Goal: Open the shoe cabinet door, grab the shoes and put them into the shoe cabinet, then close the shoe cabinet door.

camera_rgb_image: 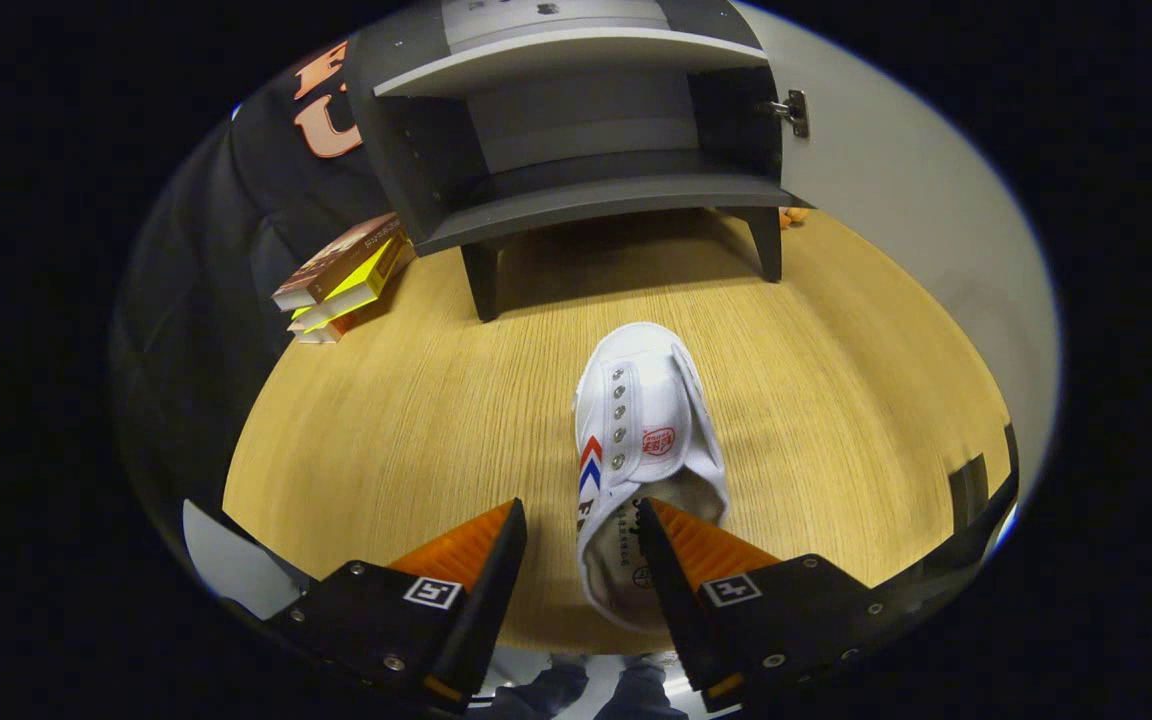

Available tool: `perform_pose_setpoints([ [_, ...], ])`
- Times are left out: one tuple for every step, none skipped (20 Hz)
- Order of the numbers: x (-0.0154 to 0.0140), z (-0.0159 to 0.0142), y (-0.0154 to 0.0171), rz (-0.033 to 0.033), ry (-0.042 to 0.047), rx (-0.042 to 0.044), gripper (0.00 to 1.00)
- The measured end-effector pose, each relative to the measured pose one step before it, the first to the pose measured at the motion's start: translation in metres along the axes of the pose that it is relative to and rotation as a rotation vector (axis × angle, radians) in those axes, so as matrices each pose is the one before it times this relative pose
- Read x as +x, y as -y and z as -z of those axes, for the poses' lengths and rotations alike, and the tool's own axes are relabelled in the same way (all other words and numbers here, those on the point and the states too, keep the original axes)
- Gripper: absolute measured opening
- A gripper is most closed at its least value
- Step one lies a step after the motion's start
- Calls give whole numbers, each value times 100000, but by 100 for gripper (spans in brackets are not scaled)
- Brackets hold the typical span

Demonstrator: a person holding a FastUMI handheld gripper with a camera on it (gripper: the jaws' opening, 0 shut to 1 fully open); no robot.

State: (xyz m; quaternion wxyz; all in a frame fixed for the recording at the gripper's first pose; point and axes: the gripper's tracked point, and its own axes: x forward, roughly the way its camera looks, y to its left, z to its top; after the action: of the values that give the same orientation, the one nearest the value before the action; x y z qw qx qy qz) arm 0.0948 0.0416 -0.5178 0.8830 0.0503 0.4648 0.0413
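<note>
Ahead, fingers (581, 525) straddle the shoe (641, 420) collar; cabinet (576, 190) open beyond.

Place: a staged recording booth, home-like props
Walls: black cloth (236, 200) and a plain pale panel (896, 200)
Furniture: small grey cabinet (576, 190) on a wood-grain table (386, 420)
Clutter: stacked books (346, 275), one shoe (641, 430)
</note>
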Motion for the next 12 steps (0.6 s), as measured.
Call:
perform_pose_setpoints([
  [442,108,135,905,-911,99,69],
  [273,279,166,472,-1260,-548,60],
  [367,100,-168,-615,-652,-276,56],
  [364,124,-25,-282,-1005,-169,47],
  [241,153,13,23,-609,441,39],
  [151,-143,70,69,38,783,31],
  [93,-51,-113,-986,229,968,24],
  [59,-46,-36,-579,74,538,14],
  [-125,-28,109,732,5,62,9],
  [-126,-146,53,691,-55,-524,1],
  [-146,-129,71,725,286,100,0],
  [-346,-451,212,883,1053,725,0],
])
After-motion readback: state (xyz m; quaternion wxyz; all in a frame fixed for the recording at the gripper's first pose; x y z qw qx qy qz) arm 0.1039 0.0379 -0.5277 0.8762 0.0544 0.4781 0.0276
